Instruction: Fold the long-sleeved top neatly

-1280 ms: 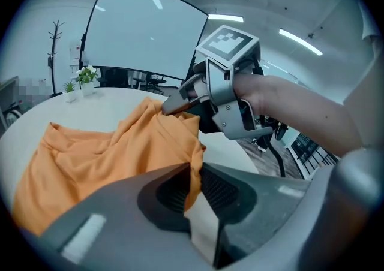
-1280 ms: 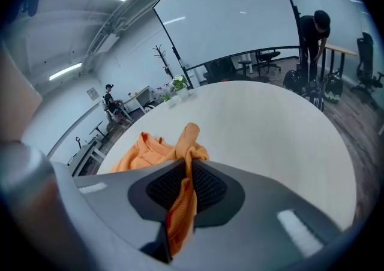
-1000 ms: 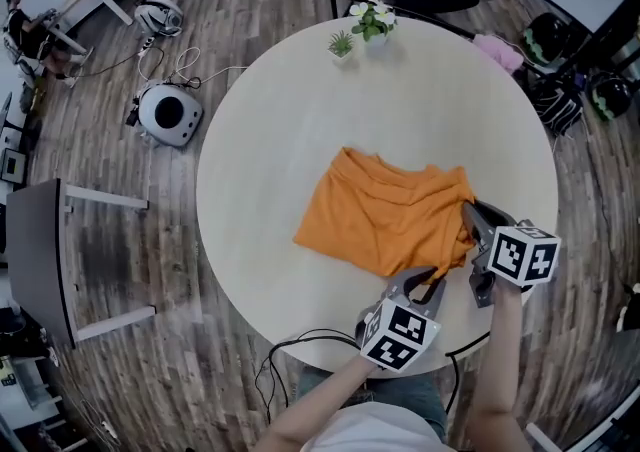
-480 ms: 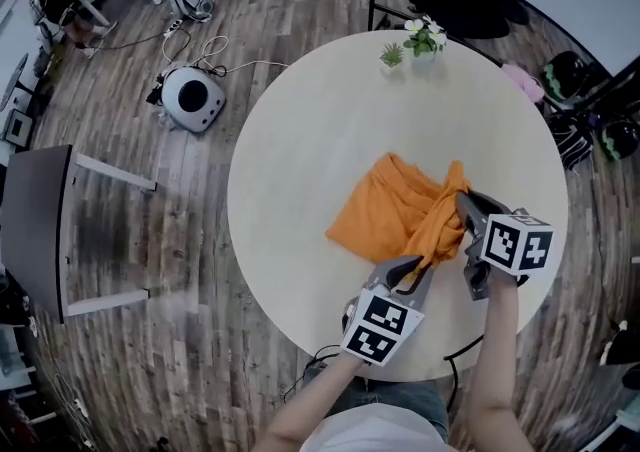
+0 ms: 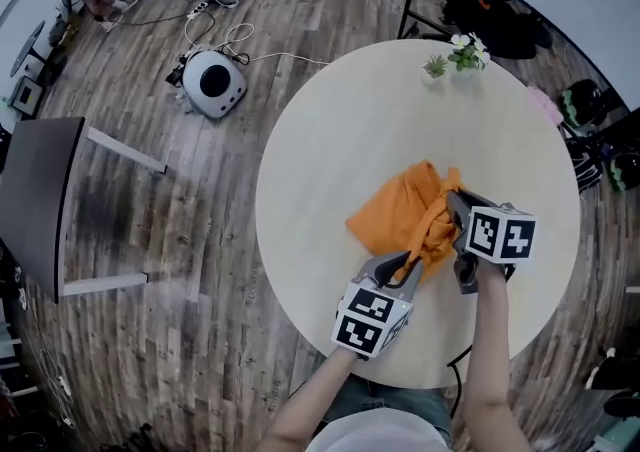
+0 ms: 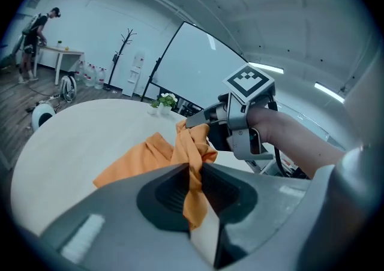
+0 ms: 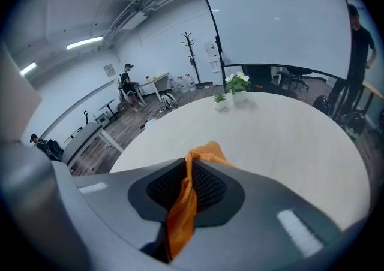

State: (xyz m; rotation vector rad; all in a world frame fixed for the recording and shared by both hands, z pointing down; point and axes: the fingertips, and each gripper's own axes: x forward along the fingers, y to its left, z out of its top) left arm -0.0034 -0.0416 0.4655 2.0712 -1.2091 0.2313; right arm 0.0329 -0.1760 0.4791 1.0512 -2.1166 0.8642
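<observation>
The orange long-sleeved top (image 5: 400, 212) lies bunched on the round pale table (image 5: 330, 140), its near edge lifted off the surface. My left gripper (image 5: 404, 268) is shut on a fold of the top (image 6: 191, 171), pinched between its jaws. My right gripper (image 5: 456, 208) is shut on another fold of the top (image 7: 182, 201) at the cloth's right side. The two grippers sit close together, with the cloth stretched between them. In the left gripper view the right gripper (image 6: 201, 121) holds the raised orange cloth just ahead. Most of the top's far part still rests on the table.
Two small potted plants (image 5: 455, 55) stand at the table's far edge. A round white device (image 5: 214, 84) with cables lies on the wooden floor to the left. A dark chair (image 5: 45, 205) stands at far left. Bags (image 5: 495, 15) lie beyond the table.
Both grippers have lifted the near edge of the top and drawn it inward, so the cloth has gone from spread flat to bunched and narrower.
</observation>
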